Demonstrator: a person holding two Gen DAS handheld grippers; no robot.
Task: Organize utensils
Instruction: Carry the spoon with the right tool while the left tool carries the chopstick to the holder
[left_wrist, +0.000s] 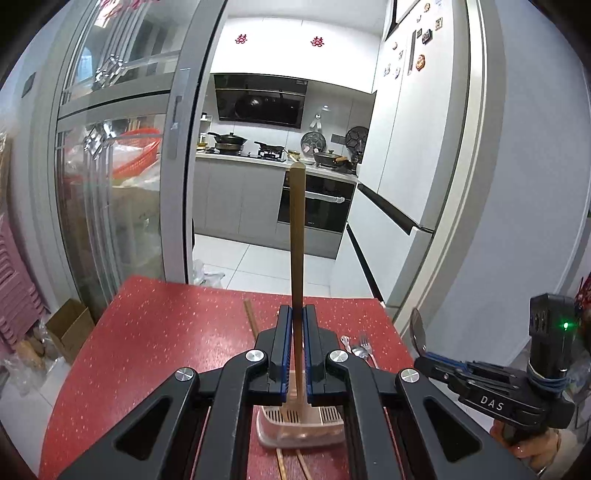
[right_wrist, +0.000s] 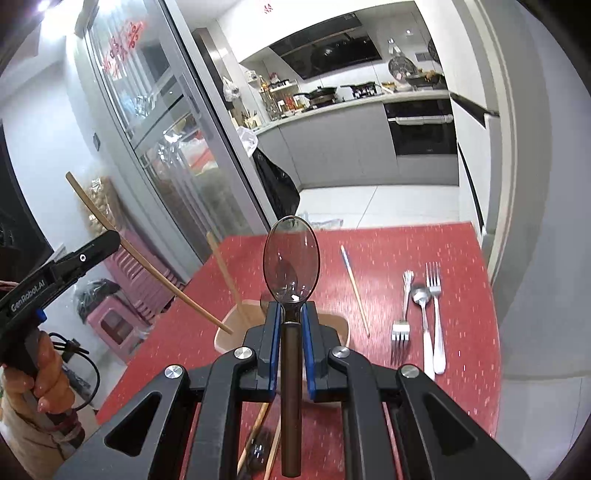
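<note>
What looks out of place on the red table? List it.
Chopsticks are scattered: one lies alone, askew on the table, others stick out beneath the holder. The forks and spoon lie tidy together.

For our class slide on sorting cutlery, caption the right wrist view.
Right gripper holds a translucent spoon above the red table and utensil holder.

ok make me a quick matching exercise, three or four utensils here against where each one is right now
Things:
1. wooden chopstick
2. dark spoon
3. steel forks
4. blue-tipped chopstick

Places:
a. lying alone on the red table, between holder and forks
b. in the right hand-held gripper
c. in the left hand-held gripper
d. lying beside a steel spoon

Pairs: 1-c, 2-b, 3-d, 4-a
</note>
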